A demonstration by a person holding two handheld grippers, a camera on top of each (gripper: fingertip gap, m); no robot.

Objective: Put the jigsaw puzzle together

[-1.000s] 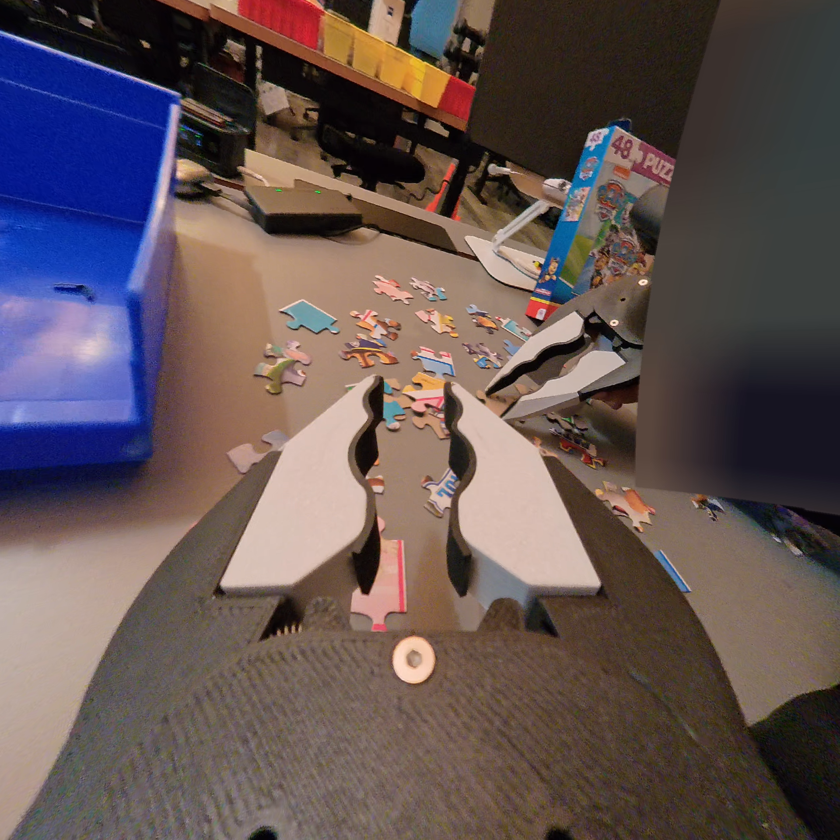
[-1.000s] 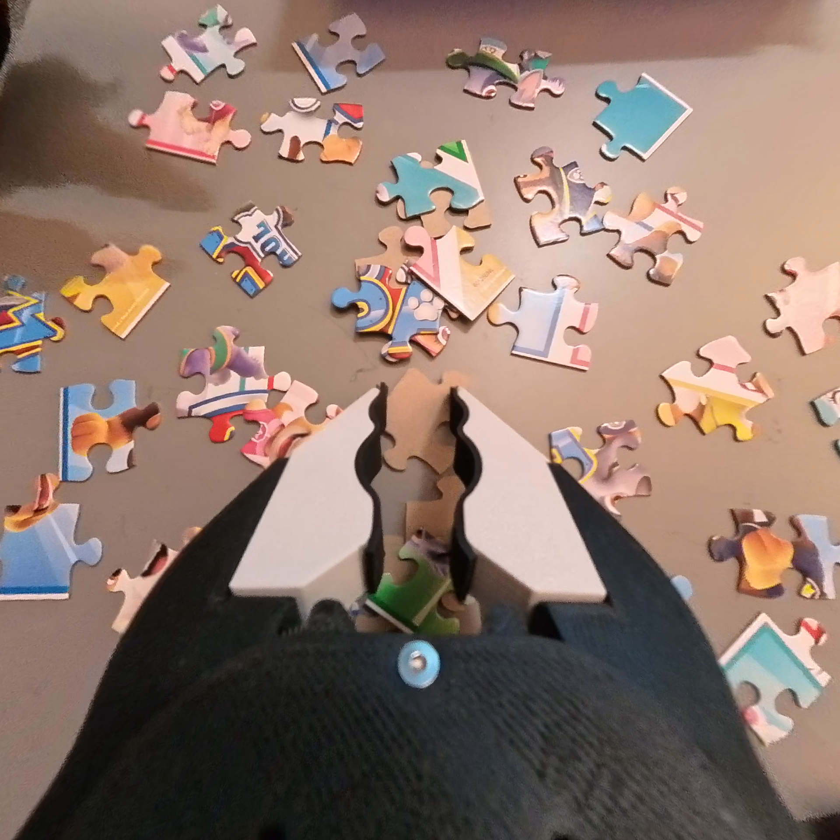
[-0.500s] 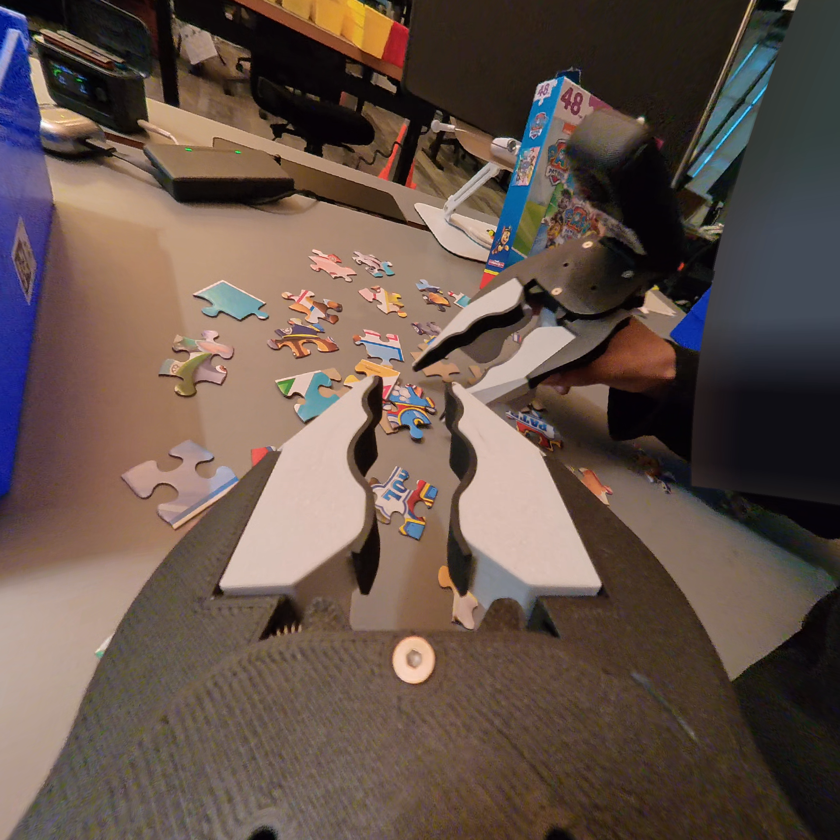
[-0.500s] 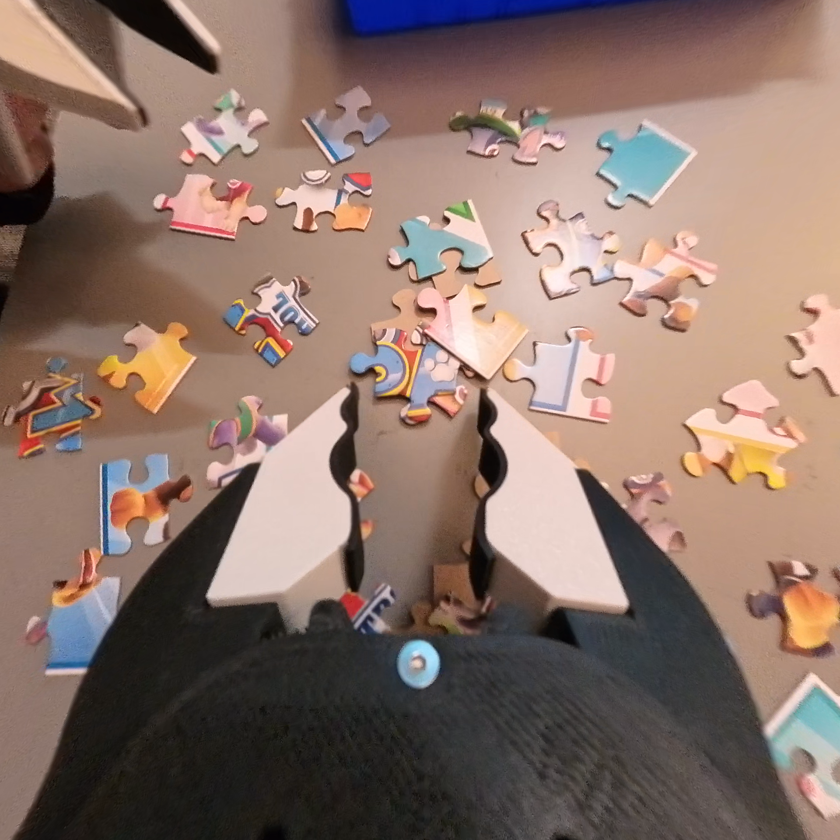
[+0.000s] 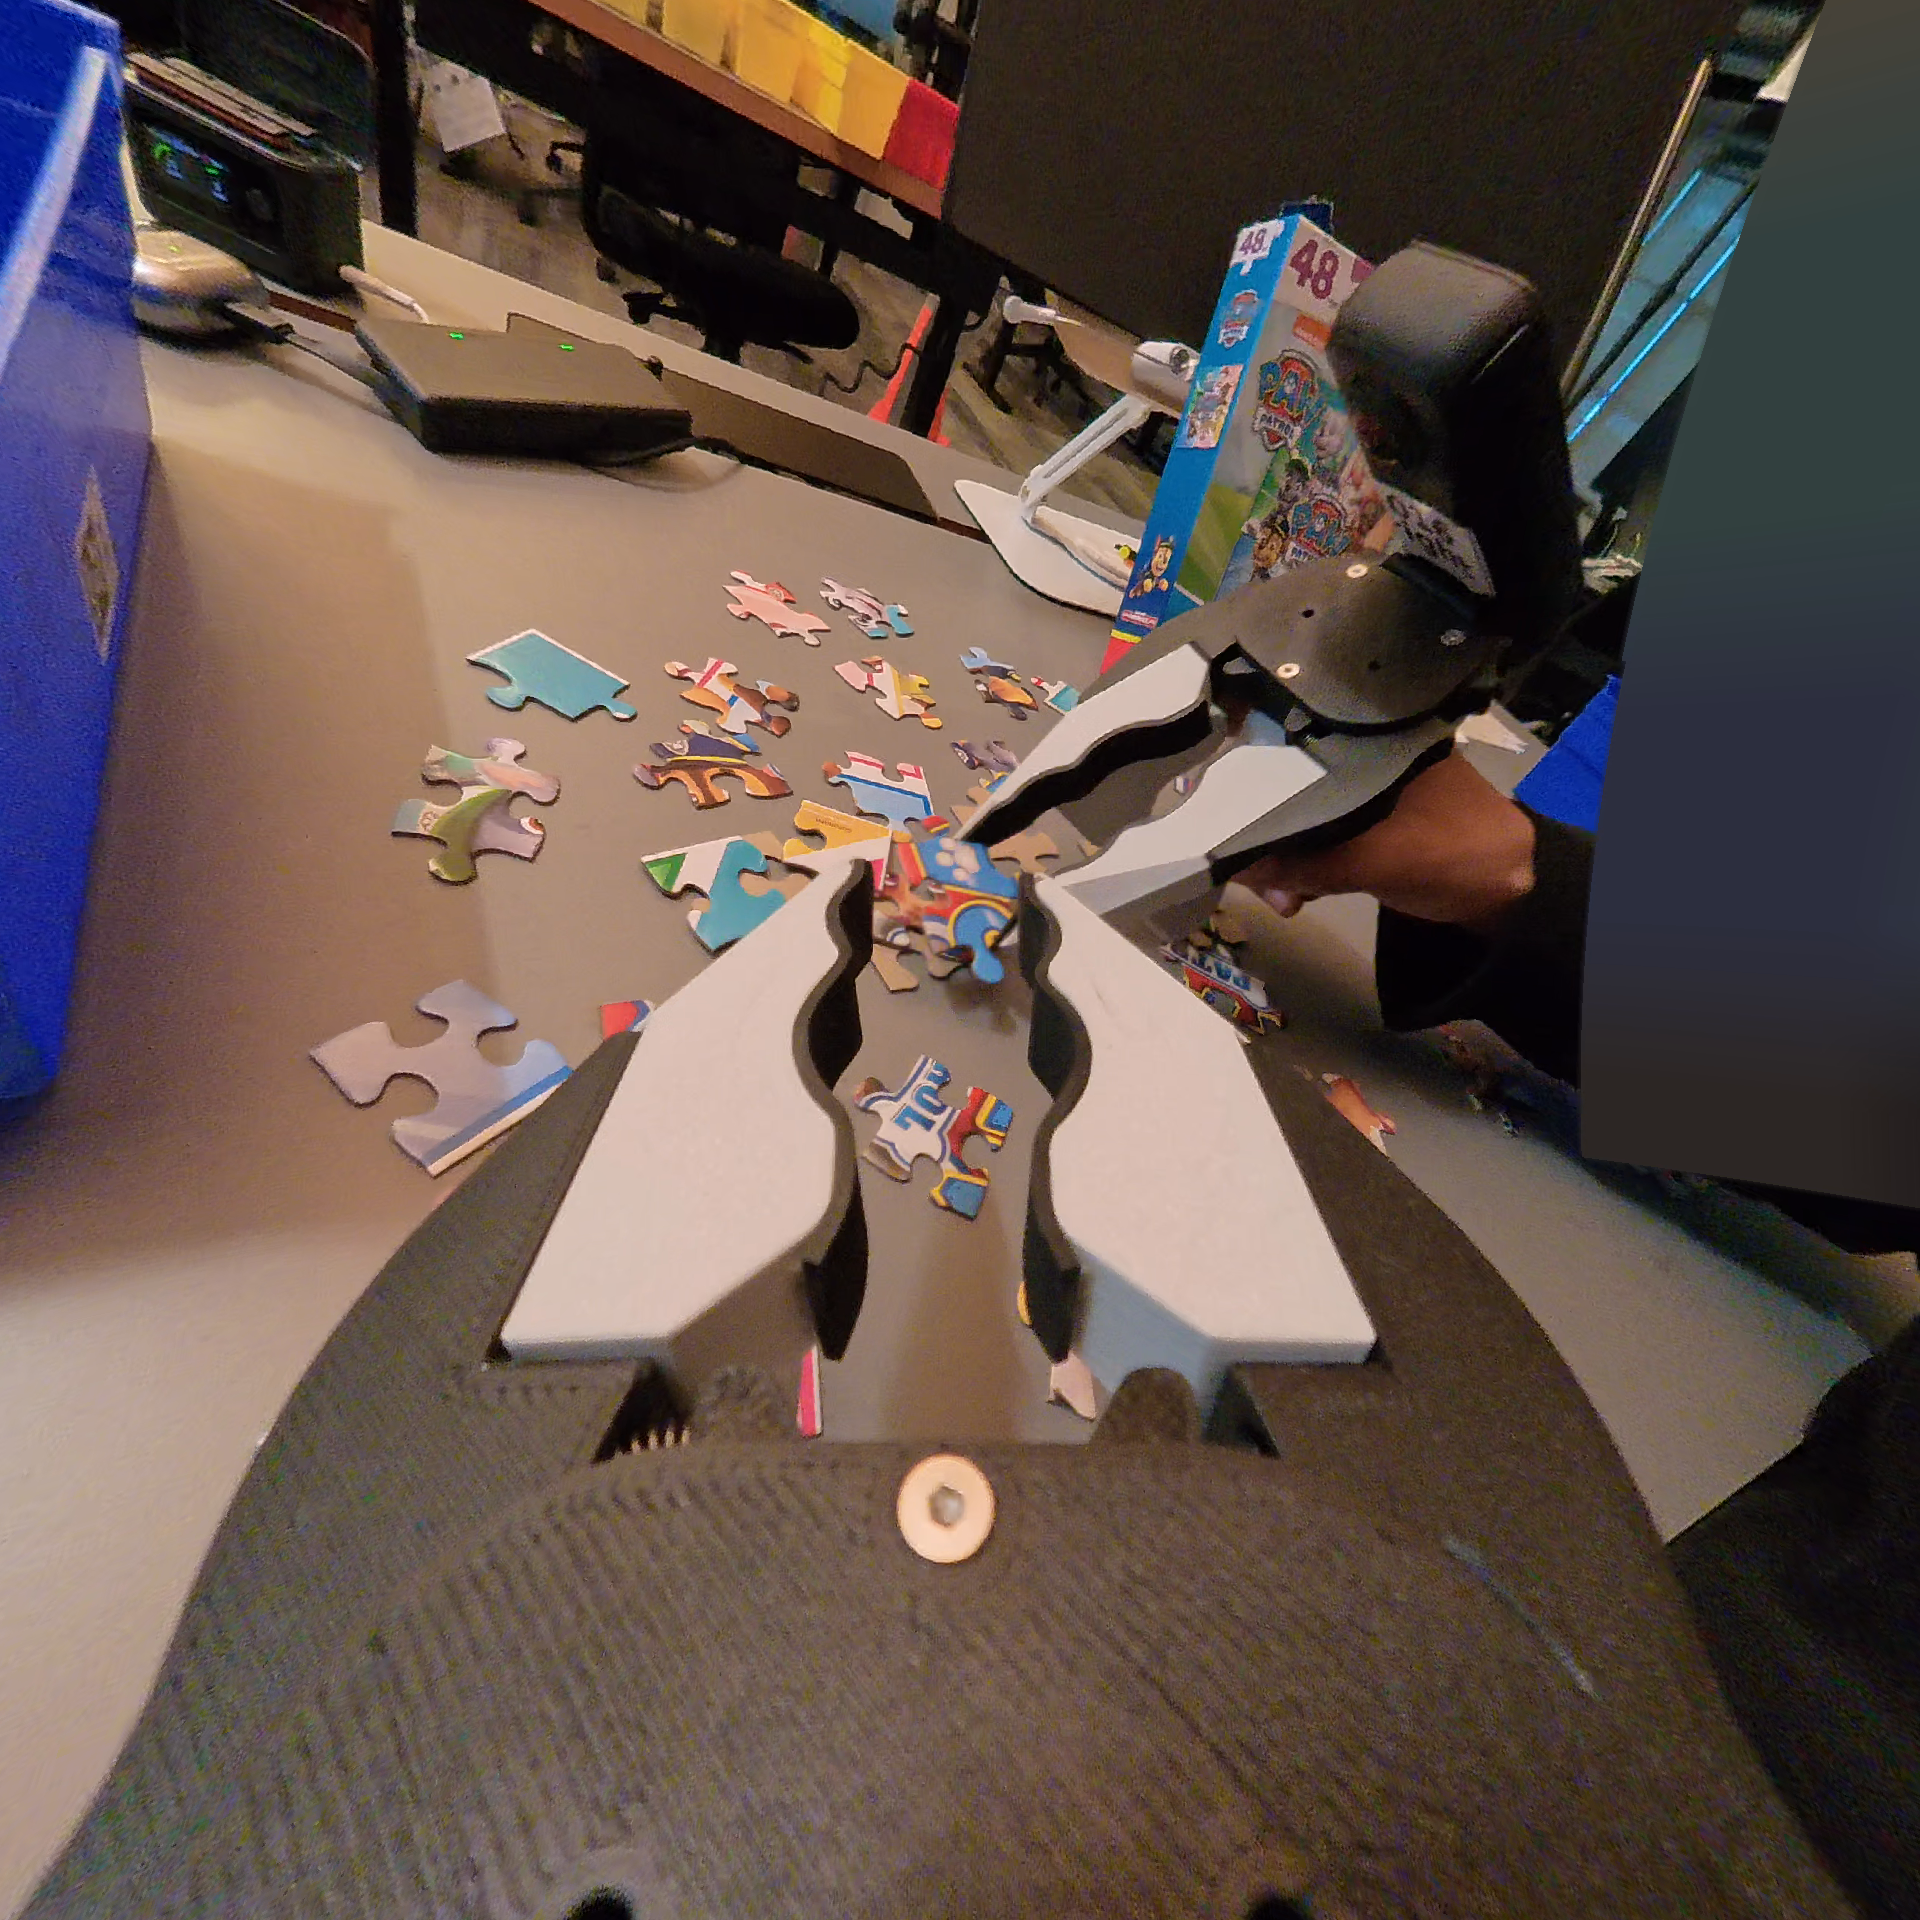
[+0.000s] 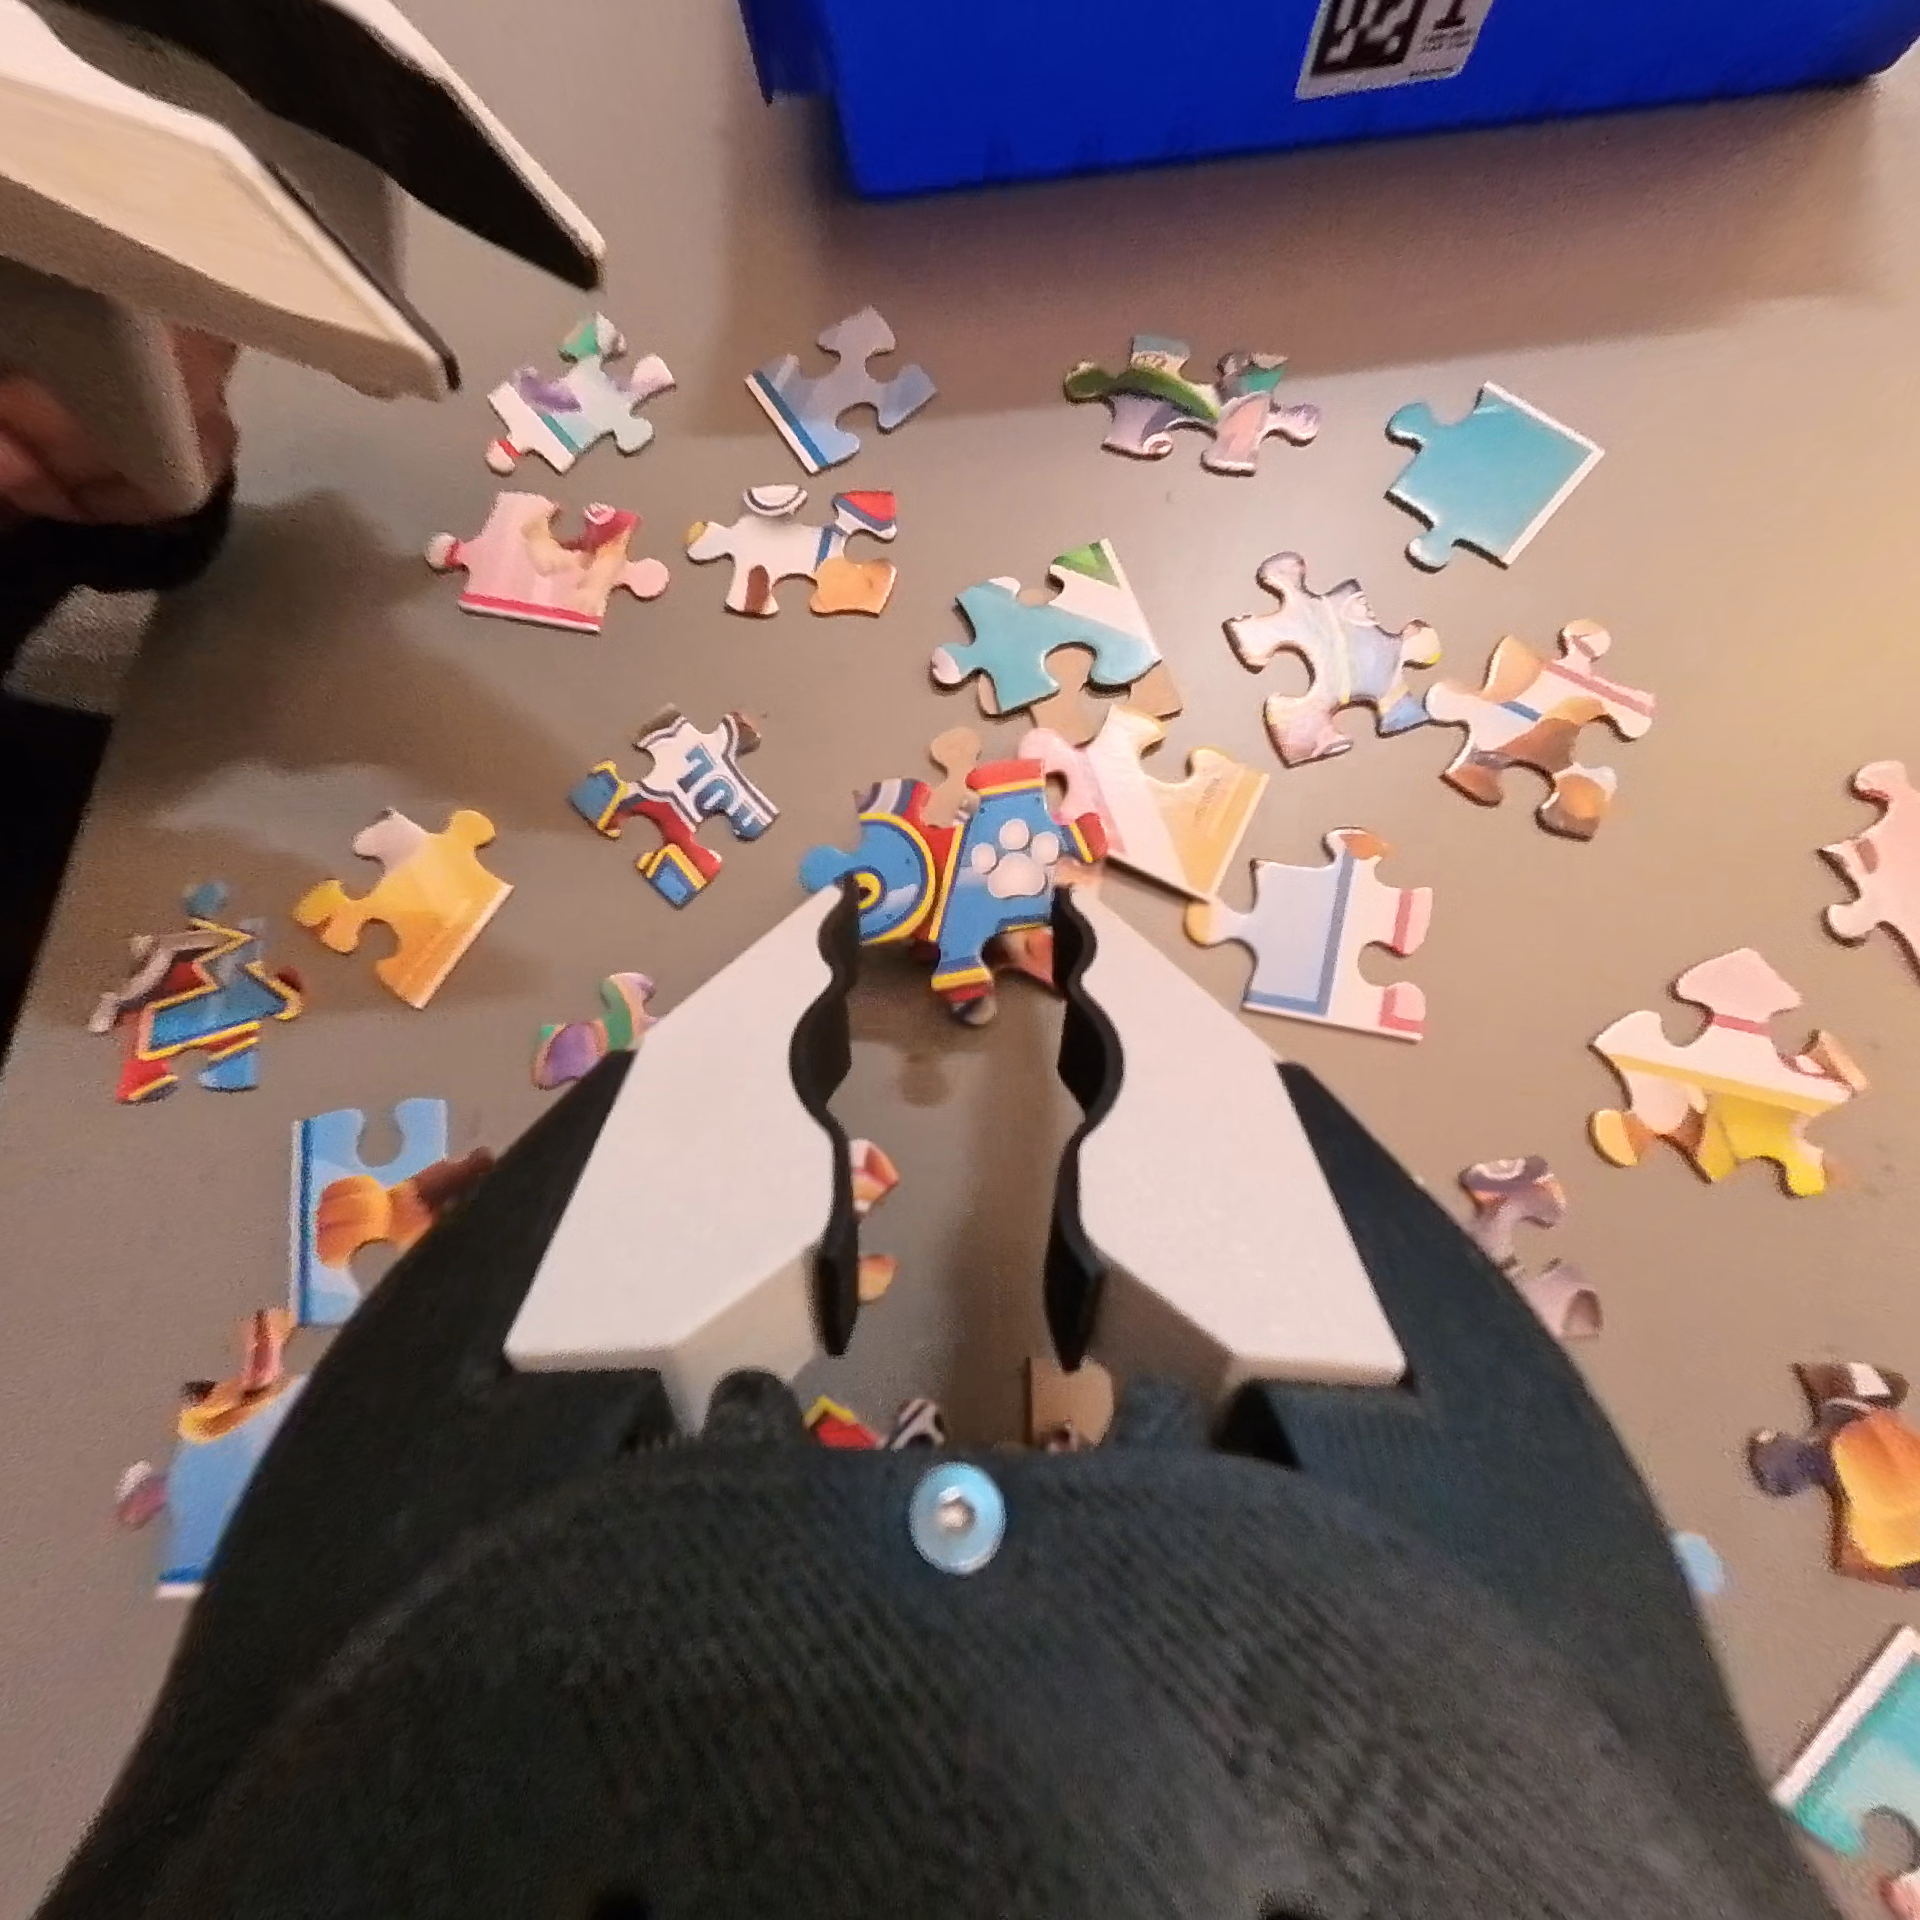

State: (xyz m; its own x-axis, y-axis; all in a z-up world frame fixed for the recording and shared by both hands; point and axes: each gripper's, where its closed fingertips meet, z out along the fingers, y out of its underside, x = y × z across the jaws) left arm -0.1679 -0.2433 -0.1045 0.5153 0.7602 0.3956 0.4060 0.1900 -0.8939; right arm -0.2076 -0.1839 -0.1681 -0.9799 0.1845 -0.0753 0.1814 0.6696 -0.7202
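Right gripper: jaws closed on a blue puzzle piece with a white paw print, tilted up off the grey tabletop; both pads press on its edges.

Left gripper: jaws part-open, nothing between them; hangs above the tabletop over a striped blue-and-red piece, just beside the right gripper's tips.

Around: loose puzzle pieces scattered face-up, one cream and yellow piece touching the gripped one; blue bin beyond the pieces; upright puzzle box; black flat device; white stand.
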